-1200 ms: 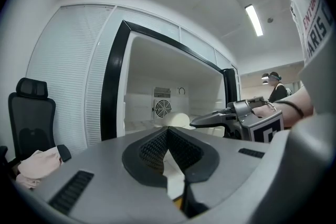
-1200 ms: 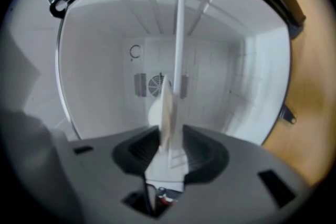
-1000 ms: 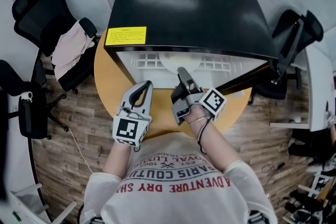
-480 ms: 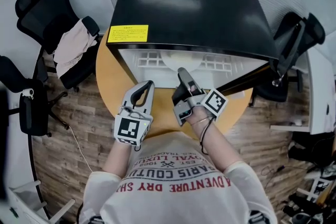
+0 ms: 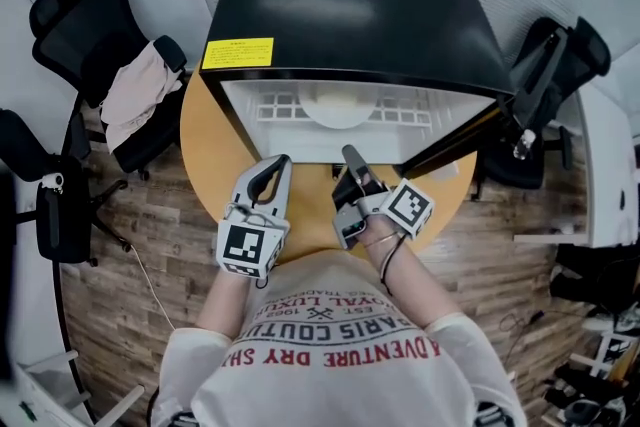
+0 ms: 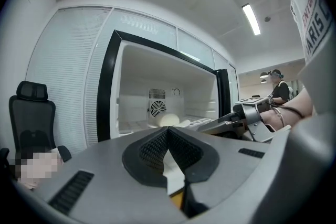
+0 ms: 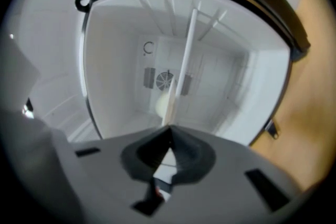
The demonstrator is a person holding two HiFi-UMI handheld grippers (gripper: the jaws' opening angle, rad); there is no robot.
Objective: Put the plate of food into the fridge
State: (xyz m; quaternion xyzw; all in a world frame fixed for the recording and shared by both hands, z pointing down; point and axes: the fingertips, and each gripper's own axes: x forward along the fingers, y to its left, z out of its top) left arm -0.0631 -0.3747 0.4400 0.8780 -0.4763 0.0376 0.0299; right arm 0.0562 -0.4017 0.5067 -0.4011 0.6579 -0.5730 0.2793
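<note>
— What was nearest, in front of the fridge (image 5: 350, 5)?
— The person's two arms, each with one tool. The left gripper (image 5: 281, 161) was held before the open front of the fridge, toward its left half. Its jaws were closed together and nothing was between them.
— And the other one?
— The right gripper (image 5: 348, 152) was just beside it, before the middle of the fridge opening, and it pointed into the fridge. Its jaws were also pressed together and held nothing. Both tools were outside the fridge.
— What was under them?
— A round wooden table (image 5: 203, 140). The fridge stood on it, and both grippers hung over the strip of table in front of the fridge.
— Where was the plate of food?
— The plate of food (image 5: 338, 105) was inside the fridge, on the white wire shelf (image 5: 280, 107), about in the middle. No gripper touched it.
— Was the fridge shut?
— No. The door (image 5: 455, 147) stood open at the right side of the fridge. Behind the plate, a small round fan grille (image 6: 157, 108) was on the back wall of the fridge.
— And around the fridge?
— A yellow label (image 5: 237, 53) was on the front left corner of its top. A black chair (image 5: 75, 15) with a pale cloth (image 5: 135, 95) stood to the left of the fridge.
</note>
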